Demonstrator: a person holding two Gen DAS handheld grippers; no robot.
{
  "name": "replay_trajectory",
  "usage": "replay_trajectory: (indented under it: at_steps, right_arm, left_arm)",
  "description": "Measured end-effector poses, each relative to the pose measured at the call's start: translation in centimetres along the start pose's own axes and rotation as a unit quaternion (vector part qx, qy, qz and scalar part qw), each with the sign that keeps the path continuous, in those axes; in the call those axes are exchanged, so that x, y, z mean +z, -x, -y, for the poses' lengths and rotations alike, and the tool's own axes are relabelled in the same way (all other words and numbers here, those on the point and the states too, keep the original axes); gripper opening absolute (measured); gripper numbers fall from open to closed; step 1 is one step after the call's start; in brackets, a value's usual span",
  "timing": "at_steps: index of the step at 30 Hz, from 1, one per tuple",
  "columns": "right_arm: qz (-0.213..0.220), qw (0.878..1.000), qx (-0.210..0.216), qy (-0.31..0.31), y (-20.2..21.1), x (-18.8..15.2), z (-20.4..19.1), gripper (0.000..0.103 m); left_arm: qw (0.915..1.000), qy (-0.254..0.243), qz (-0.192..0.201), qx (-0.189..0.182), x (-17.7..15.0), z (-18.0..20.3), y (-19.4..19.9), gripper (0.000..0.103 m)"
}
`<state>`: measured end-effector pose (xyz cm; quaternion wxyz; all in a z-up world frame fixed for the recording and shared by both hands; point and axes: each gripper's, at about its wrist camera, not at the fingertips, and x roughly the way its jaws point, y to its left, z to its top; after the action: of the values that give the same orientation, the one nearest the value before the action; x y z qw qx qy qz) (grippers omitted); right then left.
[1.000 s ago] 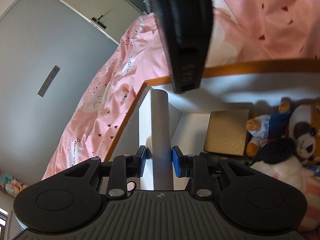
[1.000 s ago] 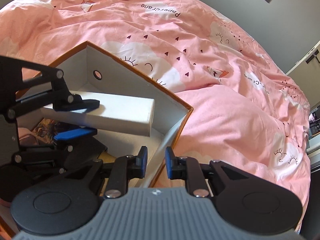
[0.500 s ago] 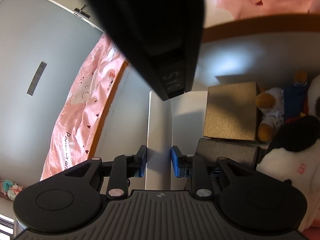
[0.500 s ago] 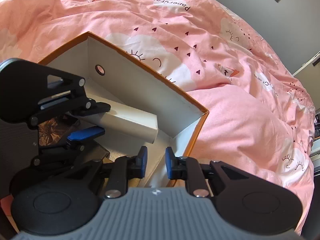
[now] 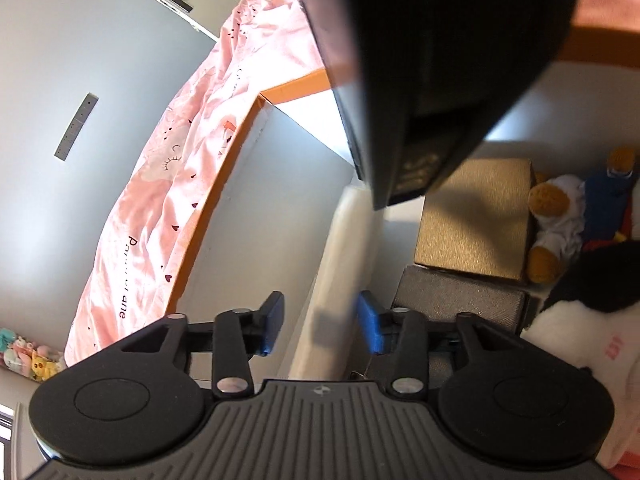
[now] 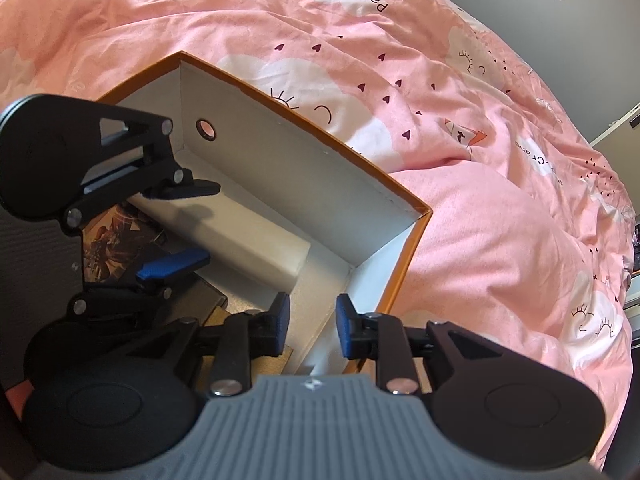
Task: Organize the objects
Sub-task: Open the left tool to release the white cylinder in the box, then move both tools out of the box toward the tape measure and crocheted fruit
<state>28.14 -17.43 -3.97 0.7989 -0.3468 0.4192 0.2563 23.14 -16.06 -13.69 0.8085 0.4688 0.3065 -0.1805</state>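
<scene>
A long white box (image 5: 348, 264) lies on the floor of the orange storage box (image 5: 224, 176), along its white inner wall. My left gripper (image 5: 320, 324) is open, its blue pads apart on either side of the white box without gripping it. In the right wrist view the white box (image 6: 240, 240) lies between the left gripper's spread fingers (image 6: 180, 258). My right gripper (image 6: 310, 324) is open and empty, held over the near corner of the orange box (image 6: 404, 256).
Inside the orange box are a gold box (image 5: 476, 220), a dark grey box (image 5: 460, 300) and plush toys (image 5: 560, 216). A pink duvet (image 6: 460, 140) surrounds the box. The right gripper's black body (image 5: 432, 60) blocks the upper left wrist view.
The left gripper lowered the white box to the floor of the orange box and opened, letting it go. The right gripper moved closer over the box and its pads spread a little.
</scene>
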Motion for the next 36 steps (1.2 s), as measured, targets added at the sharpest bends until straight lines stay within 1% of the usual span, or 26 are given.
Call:
replay_trajectory:
  at_steps: [1,3,7,9,12,15,18,19,21,23,25,27,30,32,33,36]
  right_arm:
    - [0.001,1.0,0.0,0.0,0.1,0.0,0.0,0.027]
    - [0.002,1.0,0.0,-0.001,0.1,0.0,0.1,0.028]
    - [0.003,1.0,0.001,-0.009,0.3,-0.1,0.3,0.032]
    - [0.005,1.0,0.002,-0.015,0.4,-0.1,0.4,0.035]
    - [0.008,1.0,0.004,-0.024,0.7,-0.2,0.6,0.036]
    - [0.009,0.999,0.005,-0.031,0.9,-0.2,0.5,0.037]
    - [0.011,0.999,0.014,-0.039,1.3,-0.2,0.3,0.041]
    - [0.012,0.999,0.017,-0.041,1.4,-0.2,0.2,0.045]
    - [0.014,0.999,0.024,-0.041,1.6,0.0,-0.2,0.048]
    - [0.014,0.998,0.032,-0.043,1.7,0.3,-0.6,0.058]
    - [0.014,0.998,0.041,-0.045,1.7,0.5,-1.0,0.063]
    - [0.013,0.998,0.05,-0.048,1.6,0.8,-1.4,0.069]
    - [0.006,0.996,0.065,-0.056,1.0,1.1,-1.9,0.07]
    - [0.0,0.996,0.071,-0.059,0.6,1.3,-2.2,0.07]
    - [-0.003,0.995,0.074,-0.06,0.3,1.4,-2.2,0.07]
    - [-0.016,0.995,0.079,-0.065,-0.6,1.7,-2.3,0.07]
  left_arm:
    - [1.0,0.006,0.001,-0.005,-0.1,-0.3,0.2,0.06]
    - [0.9997,0.021,0.002,-0.013,-0.3,-0.9,0.7,0.063]
    - [0.9984,0.054,0.002,-0.018,-0.9,-2.2,1.5,0.063]
    - [0.9967,0.077,0.005,-0.027,-1.4,-2.9,2.1,0.063]
    - [0.9906,0.127,0.023,-0.044,-2.2,-4.4,3.5,0.063]
    - [0.981,0.179,0.044,-0.061,-3.0,-6.1,5.0,0.063]
    - [0.9681,0.233,0.057,-0.071,-2.6,-7.7,6.6,0.063]
    - [0.9638,0.249,0.06,-0.073,-2.8,-8.3,6.9,0.063]
    - [0.9528,0.286,0.069,-0.076,-2.7,-9.3,7.2,0.064]
    - [0.9397,0.325,0.074,-0.077,-3.4,-10.2,8.2,0.066]
    - [0.9252,0.364,0.074,-0.08,-4.2,-11.5,8.2,0.066]
    - [0.9125,0.392,0.073,-0.092,-5.2,-12.5,8.5,0.066]
    - [0.896,0.424,0.064,-0.116,-6.9,-13.8,8.1,0.066]
    - [0.8841,0.446,0.059,-0.126,-8.1,-14.5,7.8,0.066]
    - [0.8764,0.46,0.058,-0.129,-8.8,-14.9,7.6,0.066]
    - [0.8569,0.493,0.053,-0.141,-10.3,-15.8,7.2,0.066]
